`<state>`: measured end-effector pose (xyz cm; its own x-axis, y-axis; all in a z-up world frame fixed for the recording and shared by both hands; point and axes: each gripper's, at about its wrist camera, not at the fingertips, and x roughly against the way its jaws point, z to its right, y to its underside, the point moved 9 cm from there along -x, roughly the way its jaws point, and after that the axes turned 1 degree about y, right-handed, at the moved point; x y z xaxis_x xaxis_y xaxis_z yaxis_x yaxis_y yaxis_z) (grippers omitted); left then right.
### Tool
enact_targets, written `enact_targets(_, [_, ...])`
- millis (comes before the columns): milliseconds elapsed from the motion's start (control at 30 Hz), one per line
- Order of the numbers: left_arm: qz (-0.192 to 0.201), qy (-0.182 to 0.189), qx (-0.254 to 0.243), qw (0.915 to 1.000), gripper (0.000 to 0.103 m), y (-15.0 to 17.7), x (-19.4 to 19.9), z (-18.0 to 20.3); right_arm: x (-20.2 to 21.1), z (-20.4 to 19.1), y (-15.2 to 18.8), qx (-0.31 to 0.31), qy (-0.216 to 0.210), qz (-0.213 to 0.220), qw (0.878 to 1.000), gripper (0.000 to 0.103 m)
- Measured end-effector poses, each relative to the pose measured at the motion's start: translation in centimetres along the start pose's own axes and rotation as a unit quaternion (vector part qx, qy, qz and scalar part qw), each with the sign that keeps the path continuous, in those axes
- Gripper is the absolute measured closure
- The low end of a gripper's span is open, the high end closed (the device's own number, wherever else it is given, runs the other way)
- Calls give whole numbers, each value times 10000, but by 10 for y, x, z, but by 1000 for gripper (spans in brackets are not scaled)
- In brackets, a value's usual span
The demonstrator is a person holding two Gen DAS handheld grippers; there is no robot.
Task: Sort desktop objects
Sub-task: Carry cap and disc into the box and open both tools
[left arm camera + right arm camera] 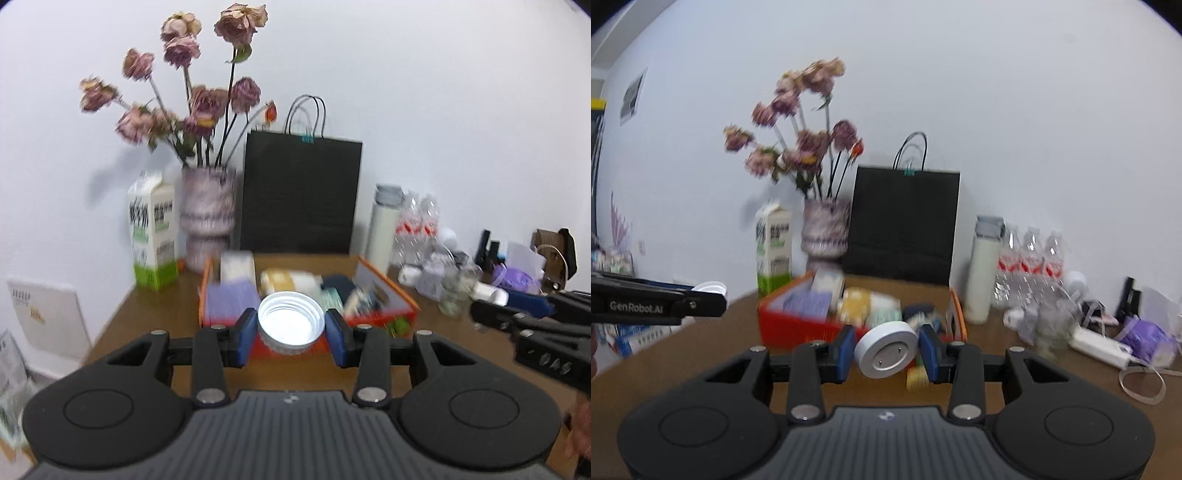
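The left gripper (291, 328) is clamped on a white screw lid (290, 322), its blue pads pressing both sides; the lid's open, threaded side faces up. The right gripper (887, 350) is clamped on a white round jar (887, 349), tilted so that its flat metallic base faces the camera. Both items are held above the brown desk (147, 314), in front of an orange-red storage box (792, 326).

Contents of the box — partly blurred — include a purple flat pack (229, 299), a white carton (238, 266), a yellow-and-white package (284, 282) and a dark item (338, 286). A small yellow-green object (916, 380) lies on the desk just beside the right gripper's fingertips.

Behind the box, against the white wall:
- a milk carton (153, 236) at the left;
- a patterned vase (208, 221) with dried pink flowers (192, 85);
- a black paper bag (299, 195) with a teal clip on its handles;
- a white flask (984, 269) with a grey cap;
- clear water bottles (1030, 258) with red labels.

To the right, the desk carries clutter: a glass jar (1051, 325), a white power adapter (1099, 345) and a purple bundle (1148, 339). A desk calendar (48, 317) stands off the left edge.
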<state>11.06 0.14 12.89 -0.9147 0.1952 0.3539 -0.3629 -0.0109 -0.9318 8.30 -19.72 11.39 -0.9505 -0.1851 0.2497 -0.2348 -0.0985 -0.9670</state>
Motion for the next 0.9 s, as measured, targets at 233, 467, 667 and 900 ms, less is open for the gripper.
enact_targets(233, [-1332,241,306,9903,62,-29,-144,-36,-149,19,-48,-828,-728,-976,9891,67])
enact_targets(467, [-2359,-243,337,9709,62,6,-243,-67,-294,19,-13,-1122,-672,-2190,9669,67])
enact_targets(667, [-2639,-131,-63,9645,52,29,-258,-72,-334,-3,27,-1048,-899,-2834,9490,66])
enact_targets(900, [-2348,82,397,9712,17,7,-241,-71,-325,-13,23,-791,-900,-2961,9476,51])
